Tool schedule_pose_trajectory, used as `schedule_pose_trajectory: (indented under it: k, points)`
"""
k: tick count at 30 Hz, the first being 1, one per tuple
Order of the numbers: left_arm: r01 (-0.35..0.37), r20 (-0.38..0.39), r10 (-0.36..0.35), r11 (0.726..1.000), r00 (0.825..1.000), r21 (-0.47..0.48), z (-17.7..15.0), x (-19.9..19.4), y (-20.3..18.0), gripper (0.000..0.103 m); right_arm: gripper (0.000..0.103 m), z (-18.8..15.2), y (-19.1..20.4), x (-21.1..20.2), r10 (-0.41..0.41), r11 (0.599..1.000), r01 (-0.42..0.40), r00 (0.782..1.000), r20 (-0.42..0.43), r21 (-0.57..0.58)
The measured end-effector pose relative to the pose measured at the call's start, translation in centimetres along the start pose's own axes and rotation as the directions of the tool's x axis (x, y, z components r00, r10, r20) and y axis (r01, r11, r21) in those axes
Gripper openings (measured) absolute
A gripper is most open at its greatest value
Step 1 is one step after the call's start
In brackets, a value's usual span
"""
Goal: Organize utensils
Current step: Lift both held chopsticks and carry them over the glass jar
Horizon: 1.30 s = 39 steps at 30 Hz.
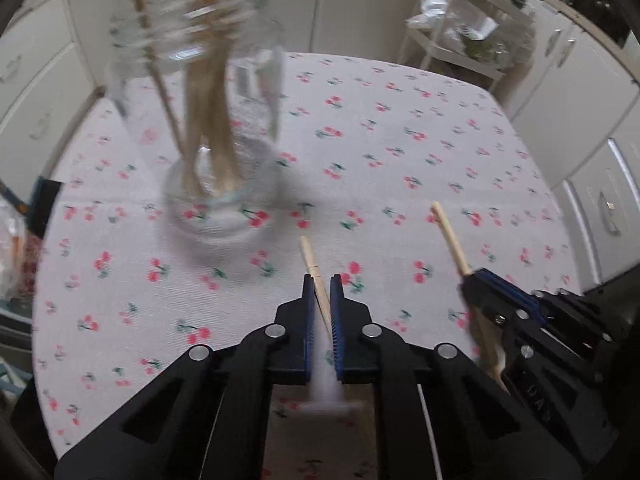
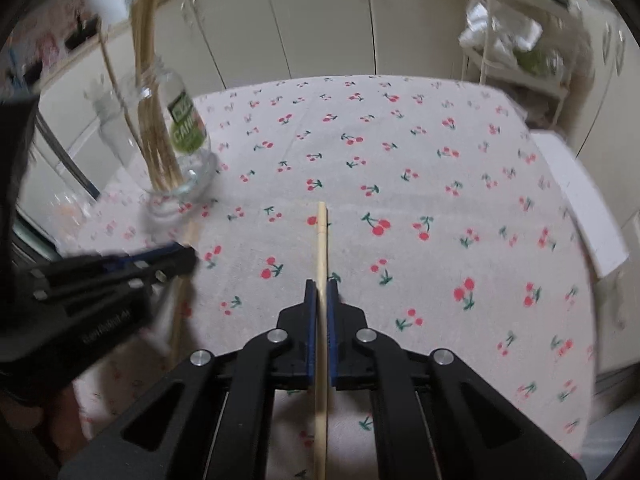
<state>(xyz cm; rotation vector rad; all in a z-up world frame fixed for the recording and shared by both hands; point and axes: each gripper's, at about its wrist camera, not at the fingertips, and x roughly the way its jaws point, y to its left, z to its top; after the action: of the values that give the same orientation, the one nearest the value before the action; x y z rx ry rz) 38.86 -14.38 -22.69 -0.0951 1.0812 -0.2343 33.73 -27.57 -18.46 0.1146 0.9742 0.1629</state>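
Note:
A clear glass jar (image 1: 216,128) holding several wooden chopsticks stands on the cherry-print tablecloth (image 1: 400,140), ahead and to the left of my left gripper (image 1: 322,280). That gripper is shut on a wooden chopstick (image 1: 309,252) whose tip pokes forward; a blurred white patch shows under the fingers. To its right, my right gripper (image 1: 474,274) grips another chopstick (image 1: 450,236). In the right wrist view, my right gripper (image 2: 321,283) is shut on that chopstick (image 2: 321,240), which runs straight along the fingers. The left gripper (image 2: 184,256) and the jar (image 2: 176,152), with a green label, are at the left.
A white wire rack (image 1: 460,40) with bags stands behind the table's far right corner, and cream cabinets (image 2: 320,20) line the walls. A white flat object (image 2: 580,208) lies at the table's right edge. Bags (image 1: 12,248) sit off the left edge.

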Motion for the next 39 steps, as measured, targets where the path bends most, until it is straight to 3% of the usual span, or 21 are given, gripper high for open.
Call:
schedule_pose_trajectory:
  k: [2,6,8,12,15,20,25,28,31,36,39]
  points:
    - [0.097,0.006,-0.097,0.995,0.995,-0.022,-0.2,-0.3,0.4,0.005,0.006,0.0,-0.1,-0.5,0.04,0.999,-0.04,0.999,0.018,0.027]
    - [0.142,0.076,-0.141,0.99,0.987,-0.013,-0.9,-2.1,1.4,0.005,0.006,0.0,-0.7,-2.4,0.105,0.989,-0.115,0.989,0.104,0.097]
    - [0.128,0.11,-0.126,0.992,0.986,-0.006,-1.1,-3.2,2.1,0.005,0.006,-0.2,-0.9,-3.1,0.122,0.983,-0.139,0.983,0.141,0.12]
    - [0.199,0.25,-0.194,0.98,0.948,0.005,-1.4,-6.9,3.9,0.005,0.006,-0.2,-1.1,-4.4,0.159,0.969,-0.196,0.96,0.232,0.149]
    - [0.208,0.394,-0.204,0.978,0.896,0.033,-1.2,-11.0,4.9,0.005,0.006,0.0,-0.7,-5.2,0.192,0.962,-0.236,0.94,0.283,0.133]
    - [0.193,0.606,-0.169,0.981,0.777,0.026,1.6,-16.6,6.7,0.005,0.006,-0.1,0.2,-5.1,0.226,0.956,-0.271,0.925,0.304,0.113]
    - [0.213,0.725,-0.141,0.977,0.674,-0.009,5.1,-18.8,8.3,0.005,0.006,-0.5,0.4,-4.5,0.231,0.954,-0.276,0.924,0.306,0.114]
    - [0.197,0.775,-0.105,0.98,0.624,-0.026,7.3,-18.9,8.5,0.005,0.006,-0.5,0.2,-4.6,0.226,0.954,-0.276,0.919,0.324,0.118]
    - [0.17,0.808,-0.066,0.985,0.585,-0.043,9.1,-18.2,8.1,0.005,0.006,-0.5,0.0,-4.7,0.223,0.951,-0.28,0.914,0.339,0.129]
    - [0.135,0.843,-0.05,0.99,0.536,-0.027,10.9,-16.8,7.4,0.005,0.006,-0.4,-0.2,-4.2,0.231,0.947,-0.291,0.914,0.334,0.139]
    - [0.106,0.856,-0.042,0.994,0.516,-0.016,11.6,-16.4,7.2,0.005,0.006,-0.4,0.1,-3.9,0.233,0.948,-0.288,0.916,0.326,0.132]
